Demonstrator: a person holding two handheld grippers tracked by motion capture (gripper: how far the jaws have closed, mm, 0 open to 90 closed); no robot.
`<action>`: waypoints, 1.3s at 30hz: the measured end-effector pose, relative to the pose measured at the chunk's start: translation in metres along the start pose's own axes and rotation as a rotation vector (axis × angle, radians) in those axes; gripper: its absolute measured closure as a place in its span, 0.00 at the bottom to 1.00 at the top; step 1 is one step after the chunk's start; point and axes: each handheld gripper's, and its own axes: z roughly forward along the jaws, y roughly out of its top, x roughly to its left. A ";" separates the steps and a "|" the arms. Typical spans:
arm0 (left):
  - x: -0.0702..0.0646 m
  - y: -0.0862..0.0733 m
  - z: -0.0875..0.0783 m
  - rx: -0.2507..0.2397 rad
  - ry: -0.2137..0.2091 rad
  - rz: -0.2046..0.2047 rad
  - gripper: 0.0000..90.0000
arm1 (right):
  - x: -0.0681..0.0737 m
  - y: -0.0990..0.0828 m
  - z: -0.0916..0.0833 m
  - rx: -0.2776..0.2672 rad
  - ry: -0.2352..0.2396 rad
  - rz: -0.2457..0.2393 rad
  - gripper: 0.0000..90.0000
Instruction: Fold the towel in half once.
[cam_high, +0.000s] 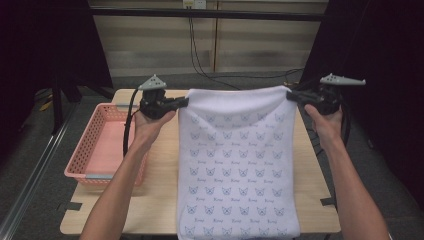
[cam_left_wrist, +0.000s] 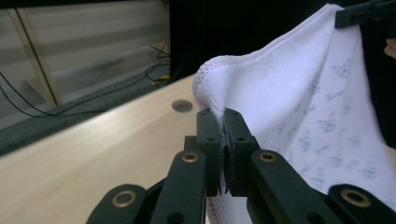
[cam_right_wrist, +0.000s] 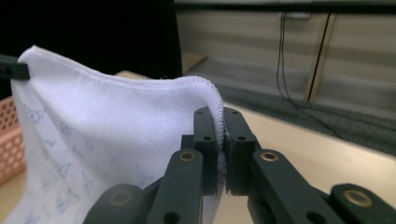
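At the left edge of the table (cam_high: 160, 210) a pink basket (cam_high: 102, 150) is set, overhanging that edge a little and with nothing seen inside it. Just right of the basket, above the table's far left part, the left gripper (cam_high: 184, 102) is held in the person's left hand (cam_high: 152, 122), its grey plate on top and its cable trailing down beside the forearm. Its jaws are closed tight on the far left corner of the towel (cam_high: 237, 165), and in the left gripper view the towel's stitched hem (cam_left_wrist: 210, 81) is seen pinched between the two black pads, with the wooden surface and a round hole (cam_left_wrist: 181, 106) in it beyond. The towel, white with a pattern of small blue motifs, is stretched between the two grippers along its far edge, which sags slightly in the middle; from there it slopes toward the person, its lower part is spread over the middle of the table, and its near end reaches the near edge. At the far right corner of the towel the right gripper (cam_high: 292, 96) is held in the right hand (cam_high: 325, 125), above the table's far right edge. Its jaws are likewise clamped on the cloth, and in the right gripper view the hem (cam_right_wrist: 215, 100) is seen curling into the narrow slit between the pads, with the basket at the left margin.
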 end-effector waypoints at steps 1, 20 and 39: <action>-0.003 -0.007 -0.001 0.008 -0.007 -0.005 0.97 | 0.003 -0.012 -0.003 0.023 0.005 0.001 0.95; -0.082 -0.112 -0.058 0.147 -0.126 -0.066 0.97 | 0.074 -0.134 -0.098 0.184 0.121 -0.001 0.96; -0.106 -0.188 -0.034 0.473 -0.181 -0.102 0.96 | 0.098 -0.220 -0.079 0.540 0.166 0.038 0.95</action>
